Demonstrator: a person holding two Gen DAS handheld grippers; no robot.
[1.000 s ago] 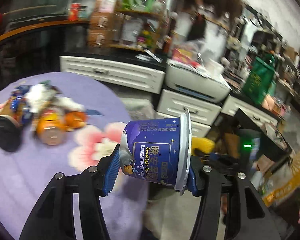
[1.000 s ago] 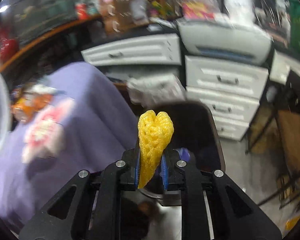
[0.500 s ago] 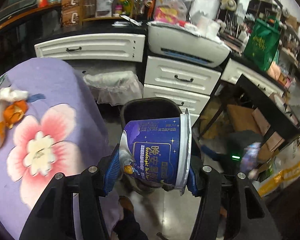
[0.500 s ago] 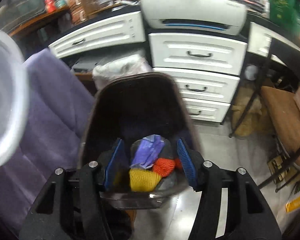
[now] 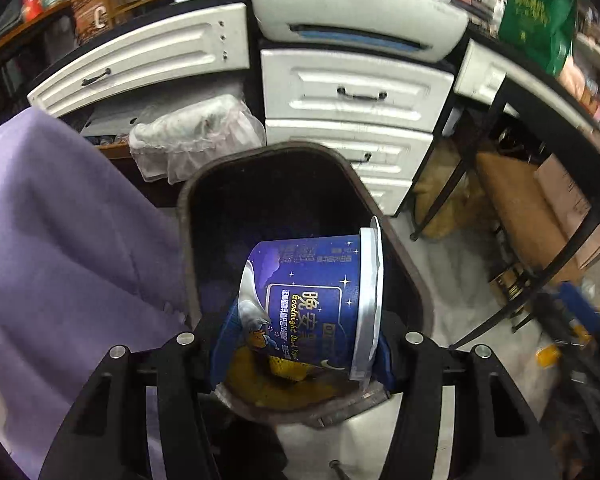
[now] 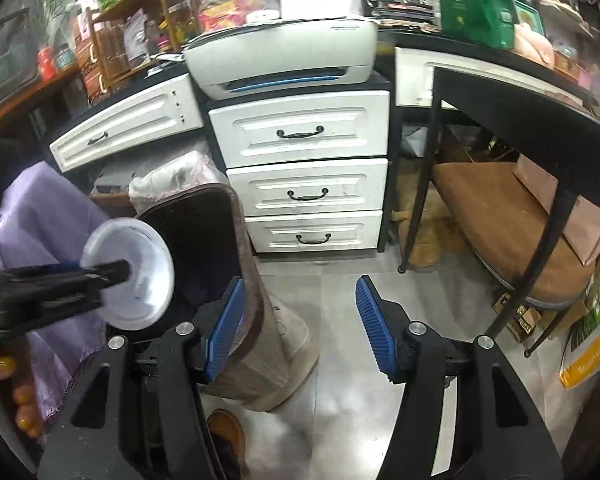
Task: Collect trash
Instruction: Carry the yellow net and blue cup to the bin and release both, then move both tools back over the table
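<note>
A: Cup first, from the left wrist view. We see the dark blue printed paper cup with a white rim (image 5: pixel 312 304) lying on its side between the blue ribbed pads of the left gripper (image 5: pixel 300 344), base against the left pad, rim against the right one. The jaws pinch it end to end.

B: And below it?

A: We look straight down into the dark brown, soft-sided trash bin (image 5: pixel 396 240). The cup hangs over the bin's open mouth, toward its near end. Under the cup we make out yellow netted foam wrap (image 5: pixel 284 368) on the bin's bottom. To the left, the lilac cloth (image 5: pixel 60 248) drapes down just beside the bin wall. Beyond the bin stand the white drawer cabinet with dark handles (image 5: pixel 356 96) and a crumpled clear plastic bag (image 5: pixel 196 132).

B: Now the right wrist view.

A: The right gripper (image 6: pixel 300 328) has its jaws spread wide with nothing between the blue pads; only grey floor shows in the gap. They have just been opening. Its left pad lies across the bin's side wall (image 6: pixel 268 344) in the picture; we cannot tell if it touches.

B: Do we see the other tool from here?

A: Yes, the left gripper (image 6: pixel 60 288) reaches in from the left edge, and the cup's pale round base (image 6: pixel 140 276) faces us, above the bin's opening. A white printer (image 6: pixel 284 60) sits on top of the cabinet (image 6: pixel 300 184), and a brown cushioned stool (image 6: pixel 512 216) stands under the black desk (image 6: pixel 520 100) to the right.
</note>
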